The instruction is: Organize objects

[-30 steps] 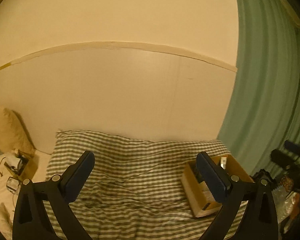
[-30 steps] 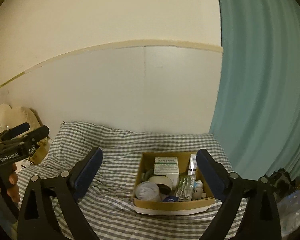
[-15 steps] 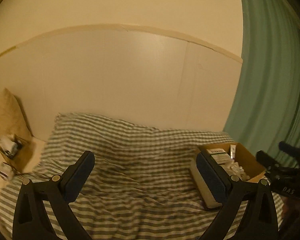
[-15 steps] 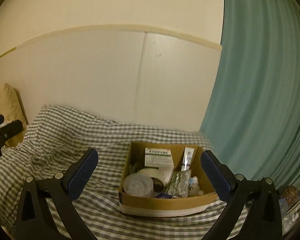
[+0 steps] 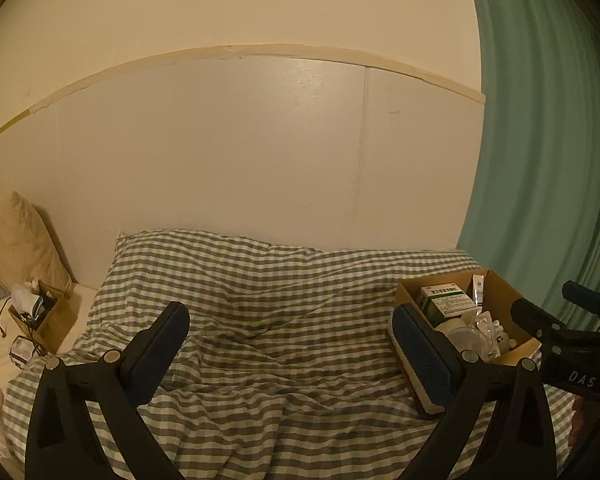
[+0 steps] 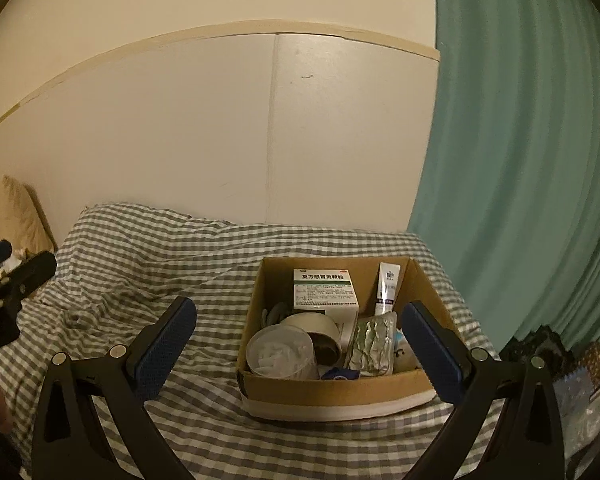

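Observation:
A cardboard box sits on the grey-and-white checked bedcover. It holds a white and green medicine box, a white tube, a foil blister pack, a tape roll and a round clear-lidded tub. My right gripper is open and empty, held just in front of the box. My left gripper is open and empty over the bare bedcover, left of the box. The right gripper also shows at the right edge of the left wrist view.
A green curtain hangs on the right. A white panelled wall backs the bed. A cream pillow and a small open box of clutter lie at the far left. Dark items sit on the floor at right.
Both grippers have shifted and turned, so the cardboard box now shows more fully in the left wrist view and sits closer and lower in the right wrist view. Both stay open.

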Demonstrator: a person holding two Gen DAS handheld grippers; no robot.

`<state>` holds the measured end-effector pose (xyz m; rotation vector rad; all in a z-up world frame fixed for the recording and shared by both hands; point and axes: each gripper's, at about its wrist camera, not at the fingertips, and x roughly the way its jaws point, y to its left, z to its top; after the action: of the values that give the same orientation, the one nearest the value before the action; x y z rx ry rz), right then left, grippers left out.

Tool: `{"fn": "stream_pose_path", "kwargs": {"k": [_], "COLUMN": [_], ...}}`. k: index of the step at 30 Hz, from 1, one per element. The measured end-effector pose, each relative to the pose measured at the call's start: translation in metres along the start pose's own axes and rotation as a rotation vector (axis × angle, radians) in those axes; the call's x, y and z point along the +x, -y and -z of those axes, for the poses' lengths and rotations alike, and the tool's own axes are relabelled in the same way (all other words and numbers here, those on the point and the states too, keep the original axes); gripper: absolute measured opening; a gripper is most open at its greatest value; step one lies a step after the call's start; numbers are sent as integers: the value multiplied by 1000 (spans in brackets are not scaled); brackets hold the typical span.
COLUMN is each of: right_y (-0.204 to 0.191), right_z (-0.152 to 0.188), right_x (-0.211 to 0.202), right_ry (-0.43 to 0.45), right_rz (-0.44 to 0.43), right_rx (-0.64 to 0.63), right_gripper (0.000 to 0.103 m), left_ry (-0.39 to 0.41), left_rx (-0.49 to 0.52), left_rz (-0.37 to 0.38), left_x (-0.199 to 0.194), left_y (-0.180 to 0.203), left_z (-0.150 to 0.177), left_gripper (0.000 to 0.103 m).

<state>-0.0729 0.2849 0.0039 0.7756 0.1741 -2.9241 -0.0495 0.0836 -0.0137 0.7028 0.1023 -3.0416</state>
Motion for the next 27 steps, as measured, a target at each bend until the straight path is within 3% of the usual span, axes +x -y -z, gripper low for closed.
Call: {"fn": "stream_pose_path", "kwargs": {"k": [8,27], "right_y": [6,1], "right_z": [-5,-7], "right_x": [-6,-12], "right_ry": [7,60], "right_rz": [40,44], "right_rx": [24,-3], "right_gripper": [103,103], "left_ry": [-8,-13], "left_rx": [8,17], "left_rz": [11,-49], "left_x": [-2,0], "left_y": [4,-5], "left_z": [0,1], "left_gripper": [103,103]}}
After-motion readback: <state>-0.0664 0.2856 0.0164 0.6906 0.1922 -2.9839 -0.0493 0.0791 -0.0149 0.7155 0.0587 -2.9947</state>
